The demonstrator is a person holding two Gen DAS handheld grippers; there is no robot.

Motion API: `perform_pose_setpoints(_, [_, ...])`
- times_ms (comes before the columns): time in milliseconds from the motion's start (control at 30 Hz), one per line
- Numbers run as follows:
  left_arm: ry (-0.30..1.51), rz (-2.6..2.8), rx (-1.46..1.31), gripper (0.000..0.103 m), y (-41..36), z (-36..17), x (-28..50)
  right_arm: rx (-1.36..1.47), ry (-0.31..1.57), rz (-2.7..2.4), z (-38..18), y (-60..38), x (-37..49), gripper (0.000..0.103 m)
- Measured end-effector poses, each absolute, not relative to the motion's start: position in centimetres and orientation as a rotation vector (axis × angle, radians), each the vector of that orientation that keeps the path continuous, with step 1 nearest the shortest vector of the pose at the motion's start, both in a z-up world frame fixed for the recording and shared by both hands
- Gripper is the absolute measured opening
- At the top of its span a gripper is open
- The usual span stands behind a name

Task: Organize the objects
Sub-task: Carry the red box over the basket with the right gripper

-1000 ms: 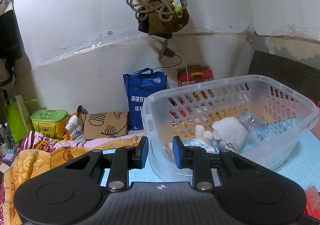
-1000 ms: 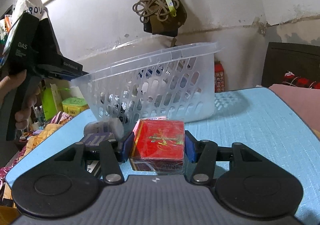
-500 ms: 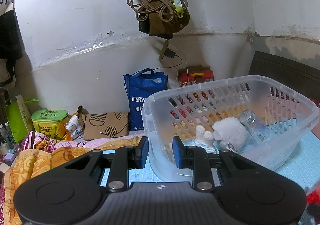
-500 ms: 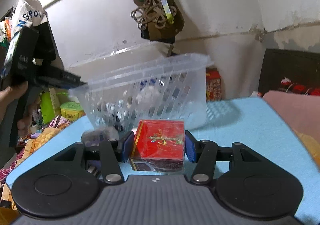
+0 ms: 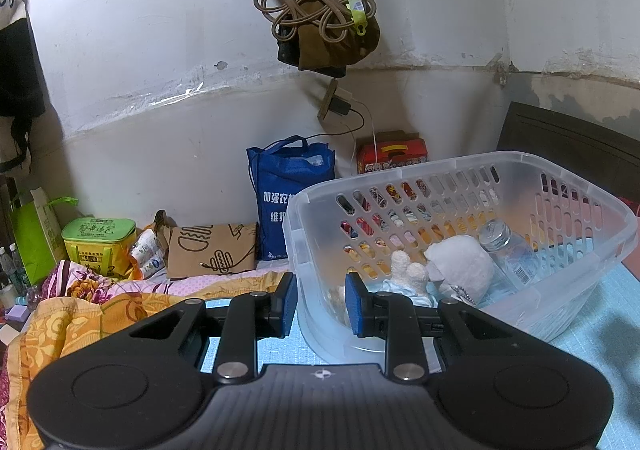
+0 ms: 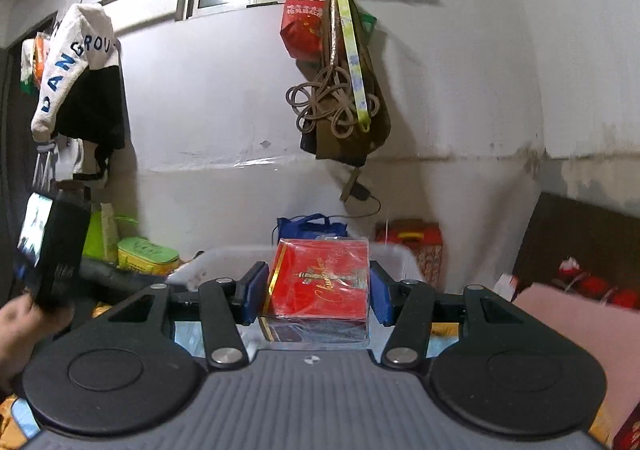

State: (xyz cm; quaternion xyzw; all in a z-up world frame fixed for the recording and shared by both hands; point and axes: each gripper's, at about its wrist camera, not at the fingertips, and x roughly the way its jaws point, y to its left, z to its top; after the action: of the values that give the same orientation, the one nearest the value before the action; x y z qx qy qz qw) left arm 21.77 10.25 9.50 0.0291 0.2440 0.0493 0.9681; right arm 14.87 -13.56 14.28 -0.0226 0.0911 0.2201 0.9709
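right tool: pads clamped on both side faces of the red box — box held clear of the blue mat, gold-lettered face toward the camera
left tool: narrow gap, pads straddling the near-left corner of the basket wall; whether they actually pinch it — cannot tell
basket: clear slotted plastic, sits on the blue mat; already holds a white plush toy and a plastic bottle
key relation: in the right wrist view the basket rim shows just past and below the box, so the box lies nearer than the opening and slightly above it
box axis: broad face upright, long side across the jaws
nearer hand: right — it carries the box; left only steadies
next, my read: carry forward over the rim, then release
far: blue bag against the wall
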Motion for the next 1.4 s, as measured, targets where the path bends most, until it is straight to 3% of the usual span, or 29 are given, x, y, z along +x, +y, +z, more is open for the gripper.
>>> perform_pose_setpoints(433, [0.498,0.1,0.065,0.031,10.1,9.5,21.9,-0.078,0.356,0.41,13.5,-11.0,24.3,0.056])
perform_pose_setpoints(467, [0.498,0.1,0.064,0.031,10.1,9.5,21.9,-0.071,0.355,0.414,13.3,-11.1,24.6,0.059])
perform_pose_setpoints(533, [0.497,0.099,0.065,0.031,10.1,9.5,21.9,-0.059,0.358,0.422,13.1,-11.3,24.9,0.094])
perform_pose_setpoints(567, [0.496,0.099,0.066,0.031,10.0,9.5,21.9,-0.043,0.338,0.412,13.1,-11.6,24.7,0.102])
perform_pose_setpoints(700, [0.496,0.099,0.064,0.031,10.0,9.5,21.9,0.007,0.227,0.339,13.4,-12.9,22.6,0.103])
perform_pose_setpoints(967, [0.495,0.098,0.069,0.031,10.0,9.5,21.9,0.036,0.239,0.365,10.6,-14.7,15.7,0.103])
perform_pose_setpoints(1200, [0.495,0.103,0.068,0.03,9.9,9.4,21.9,-0.033,0.545,0.423,5.5,-10.8,17.8,0.103])
perform_pose_setpoints(1400, [0.495,0.104,0.067,0.03,10.0,9.5,21.8,-0.064,0.602,0.444,3.8,-8.9,19.5,0.099])
